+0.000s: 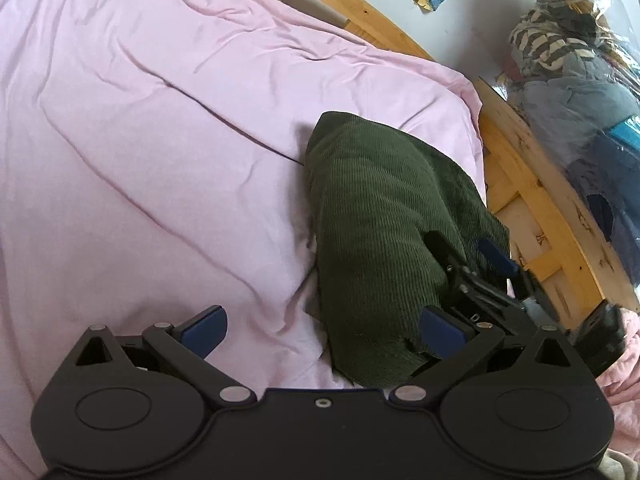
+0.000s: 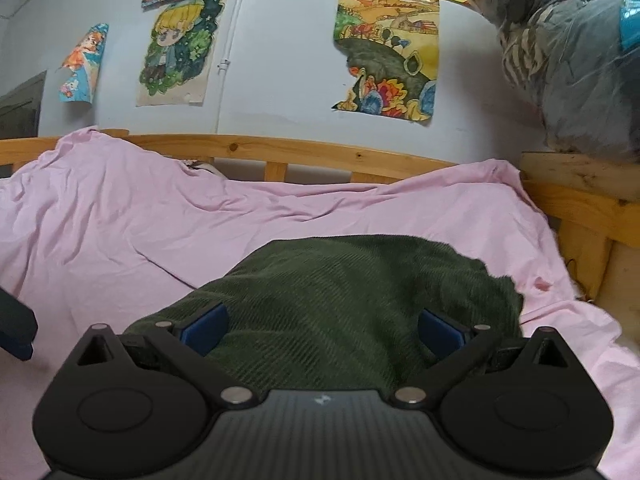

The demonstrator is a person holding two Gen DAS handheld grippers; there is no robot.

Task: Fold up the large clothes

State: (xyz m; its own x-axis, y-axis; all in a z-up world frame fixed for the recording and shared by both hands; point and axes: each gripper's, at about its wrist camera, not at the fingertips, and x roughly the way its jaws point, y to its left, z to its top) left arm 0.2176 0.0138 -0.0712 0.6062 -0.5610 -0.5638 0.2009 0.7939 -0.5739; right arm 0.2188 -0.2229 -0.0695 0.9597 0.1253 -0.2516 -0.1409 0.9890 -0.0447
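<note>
Standing apart, the jaws of the left gripper and right gripper hold nothing; the folded green garment may unfold if snagged.

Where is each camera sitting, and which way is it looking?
Left wrist view: sits on the left gripper, looks down across the pink sheet; the right gripper pokes from under the green cloth.
Right wrist view: sits on the right gripper, looks over the green cloth towards the wall pictures.
Both show the cloth, sheet and wooden bed rail.
</note>
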